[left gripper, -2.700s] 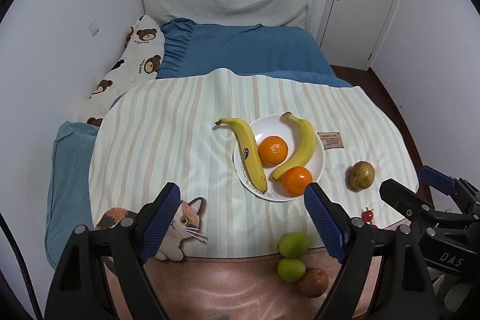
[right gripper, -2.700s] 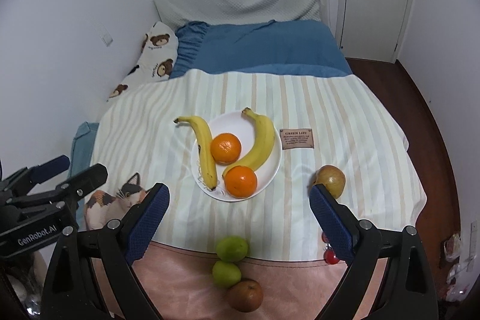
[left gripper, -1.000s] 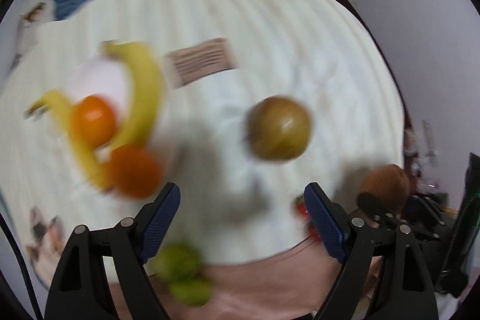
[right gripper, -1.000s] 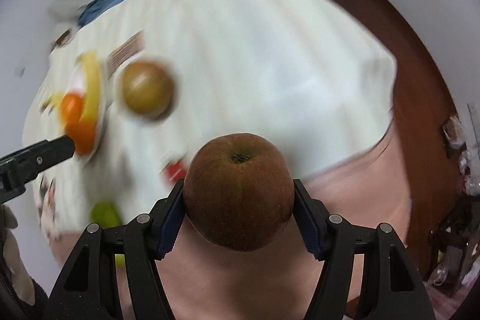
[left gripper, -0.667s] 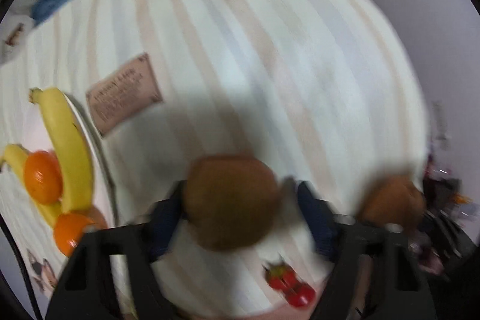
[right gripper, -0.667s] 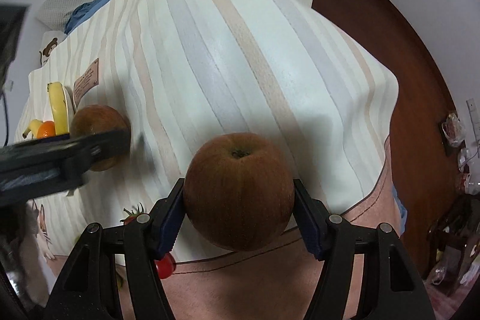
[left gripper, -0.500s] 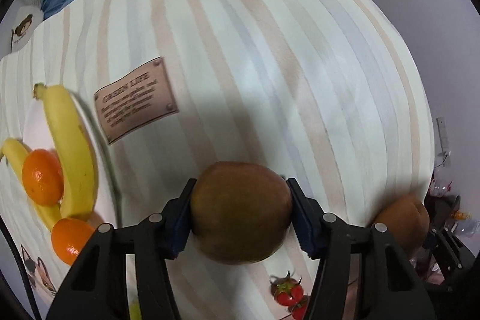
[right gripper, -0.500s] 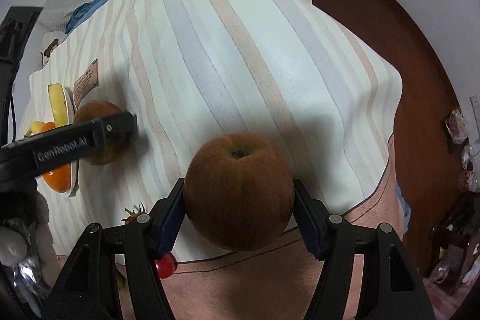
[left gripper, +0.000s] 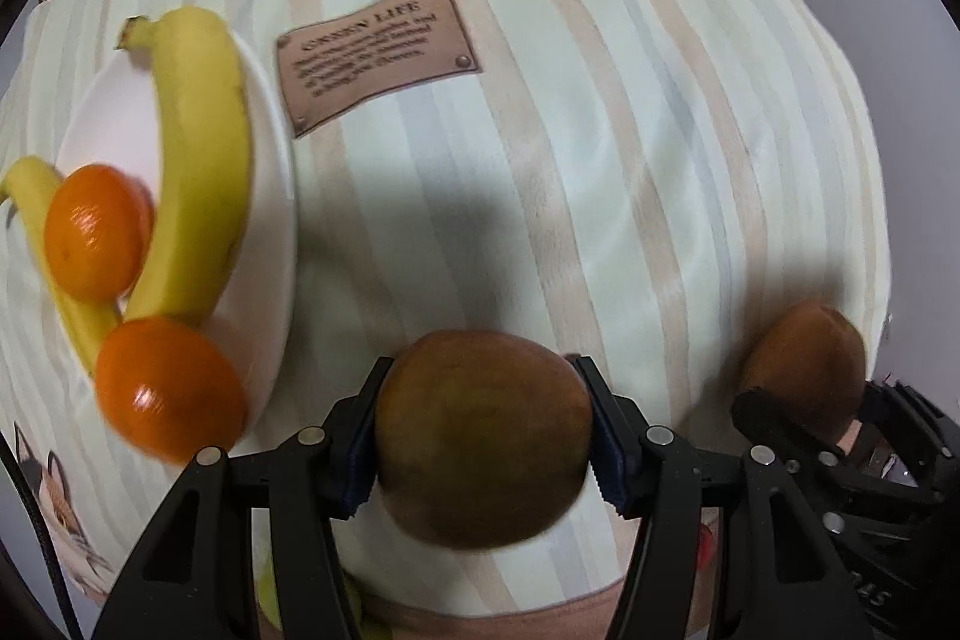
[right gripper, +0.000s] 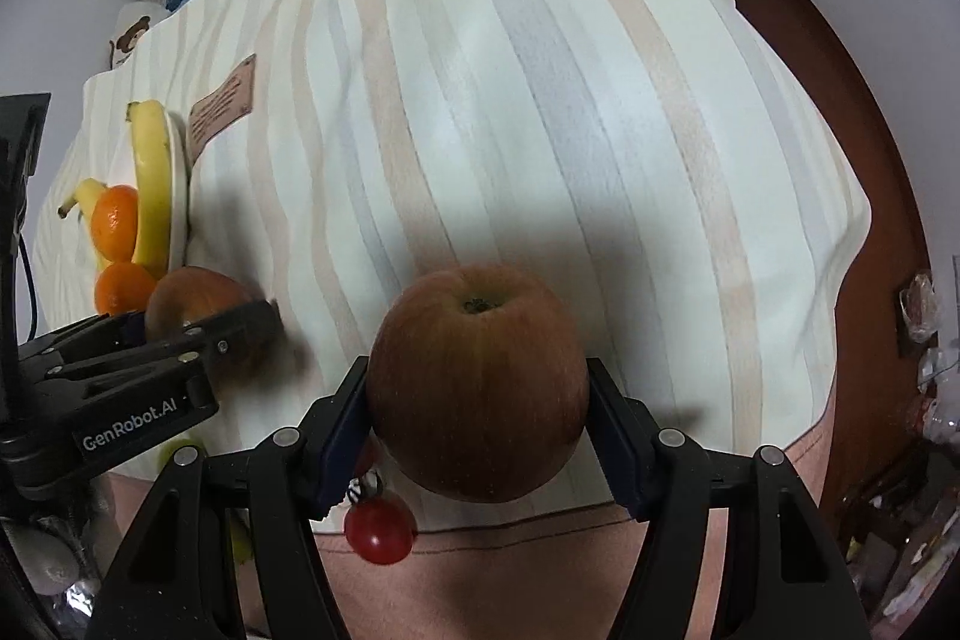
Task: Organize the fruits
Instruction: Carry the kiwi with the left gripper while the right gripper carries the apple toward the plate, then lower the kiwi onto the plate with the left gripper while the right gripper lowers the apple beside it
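Observation:
My left gripper (left gripper: 482,369) is shut on a brown-green apple (left gripper: 480,442) that sits low over the striped cloth, just right of the white plate (left gripper: 282,196). The plate holds two bananas (left gripper: 198,160) and two oranges (left gripper: 90,232). My right gripper (right gripper: 477,365) is shut on a red-brown apple (right gripper: 477,394), stem end up, near the cloth's front edge. In the left wrist view that red-brown apple (left gripper: 804,370) appears at the right. In the right wrist view the left gripper (right gripper: 180,334) and its brown-green apple (right gripper: 192,295) appear at the left.
A cherry tomato (right gripper: 379,529) lies just below the right gripper's left finger, by the cloth's edge. A brown leather label (left gripper: 378,52) is sewn on the cloth behind the plate. Dark floor (right gripper: 870,112) lies beyond the table's right side.
The left gripper, open a second ago above the brown-green apple, came down and closed on it. The right gripper kept its red-brown apple and drifted across the cloth.

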`<state>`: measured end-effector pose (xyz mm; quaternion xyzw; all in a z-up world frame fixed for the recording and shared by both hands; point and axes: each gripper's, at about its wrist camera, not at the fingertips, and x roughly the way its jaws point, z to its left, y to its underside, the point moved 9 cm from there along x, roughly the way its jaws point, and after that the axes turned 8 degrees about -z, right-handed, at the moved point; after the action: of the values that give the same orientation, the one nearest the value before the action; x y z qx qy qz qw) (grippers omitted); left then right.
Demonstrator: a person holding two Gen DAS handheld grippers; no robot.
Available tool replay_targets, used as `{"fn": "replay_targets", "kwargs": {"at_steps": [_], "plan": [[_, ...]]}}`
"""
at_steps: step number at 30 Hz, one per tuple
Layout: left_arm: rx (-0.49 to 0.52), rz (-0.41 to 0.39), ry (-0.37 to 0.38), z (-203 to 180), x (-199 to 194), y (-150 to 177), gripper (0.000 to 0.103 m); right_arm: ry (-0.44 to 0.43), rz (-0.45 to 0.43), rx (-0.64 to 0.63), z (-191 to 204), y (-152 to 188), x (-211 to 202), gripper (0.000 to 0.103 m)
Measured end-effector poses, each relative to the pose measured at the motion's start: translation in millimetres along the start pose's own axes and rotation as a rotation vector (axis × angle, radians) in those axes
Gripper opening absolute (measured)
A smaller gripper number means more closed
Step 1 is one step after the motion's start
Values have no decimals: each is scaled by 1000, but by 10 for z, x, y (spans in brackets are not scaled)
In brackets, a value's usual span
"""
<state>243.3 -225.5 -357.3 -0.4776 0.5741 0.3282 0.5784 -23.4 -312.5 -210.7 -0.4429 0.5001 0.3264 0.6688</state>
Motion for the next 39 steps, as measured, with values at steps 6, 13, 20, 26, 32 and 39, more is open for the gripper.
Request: {"fn": "replay_targets", "kwargs": {"at_steps": [6,13,20,26,32,39], "plan": [[41,7,-26,-41,148,-27,56,1,6,22,-27,-94,61,70],[40,-6,-36,-71,156,-91,54,35,3,5,36,-120,162,70],[7,-63,-17,-137,-160,-65,54,42,-39,-11,149,-142,12,69],[-32,-127,32,53,-707,-221,54,-14,-77,-5,521,-249,-157,69],[-74,-203,26,606,-1223,-531,54,-120,-119,-36,1078,-585,-293,69],[-111,-195,-69,1412,-1243,-868,54,-214,-124,-88,1822,-889,-178,69]]}}
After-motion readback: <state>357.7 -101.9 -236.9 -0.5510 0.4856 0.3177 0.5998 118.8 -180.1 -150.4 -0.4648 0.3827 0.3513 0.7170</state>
